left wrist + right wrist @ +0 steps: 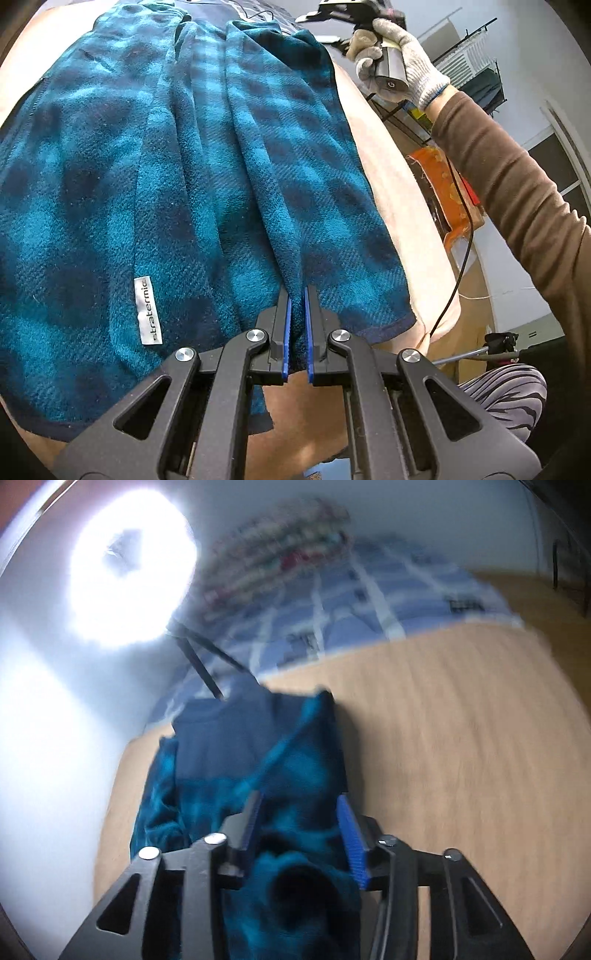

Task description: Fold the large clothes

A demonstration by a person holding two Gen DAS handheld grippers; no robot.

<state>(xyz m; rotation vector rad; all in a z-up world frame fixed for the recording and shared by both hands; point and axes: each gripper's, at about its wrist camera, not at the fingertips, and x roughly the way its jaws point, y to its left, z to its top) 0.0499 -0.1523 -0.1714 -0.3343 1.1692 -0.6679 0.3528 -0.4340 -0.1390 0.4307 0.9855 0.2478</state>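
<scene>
One teal-and-navy plaid fleece garment [192, 177] lies spread over the pale wooden bench [402, 206]. The left gripper [297, 295] has its jaws drawn narrow on a raised fold at the garment's near hem. Only the left wrist view shows the single white "stratermic" label [147, 310], left of that fold, and the gloved right hand [399, 59] with the right gripper lifted beyond the garment's far end. Only the blurred right wrist view shows the right gripper [301, 812] with jaws wide apart and the garment beneath them, whether touching I cannot tell, plus one ring light [129, 568] and one blue grid-patterned cloth [369, 602] beyond the garment.
</scene>
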